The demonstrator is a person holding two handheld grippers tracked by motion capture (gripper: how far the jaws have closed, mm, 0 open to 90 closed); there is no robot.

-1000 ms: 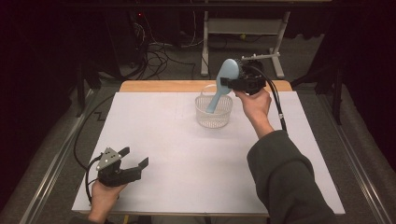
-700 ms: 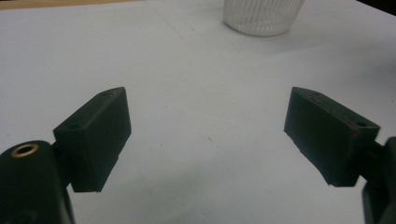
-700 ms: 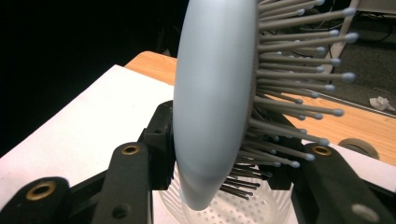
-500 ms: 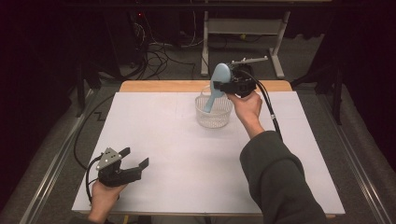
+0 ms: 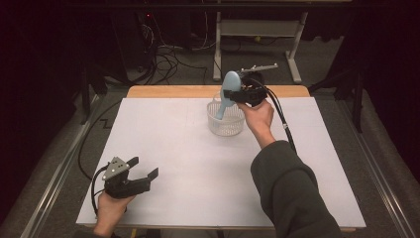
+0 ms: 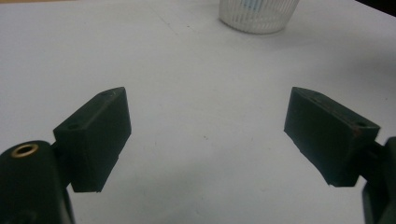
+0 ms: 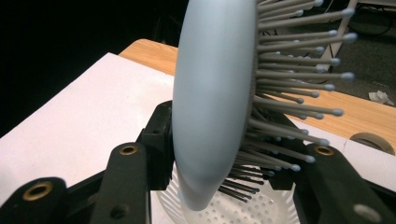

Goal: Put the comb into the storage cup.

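Observation:
A pale blue hairbrush (image 5: 230,84) stands nearly upright at the back of the table, its handle pointing down into a clear ribbed basket (image 5: 227,125). My right gripper (image 5: 241,93) is shut on the brush's head, just above the basket's rim. In the right gripper view the brush (image 7: 210,93) sits between the black jaws, with its bristles to the right and the basket (image 7: 266,210) below. My left gripper (image 5: 145,167) rests open at the near left corner, with nothing between its fingers (image 6: 95,135). The basket (image 6: 259,14) lies far ahead of it.
A white sheet (image 5: 188,158) covers the table, and a strip of bare wood (image 5: 168,91) shows at its far edge. Beyond it are floor cables (image 5: 163,64) and a metal stand (image 5: 257,29). Rails run along both sides.
My right hand has carried the brush a little left and down, so the handle now sits lower in the basket. The left gripper has stayed where it was.

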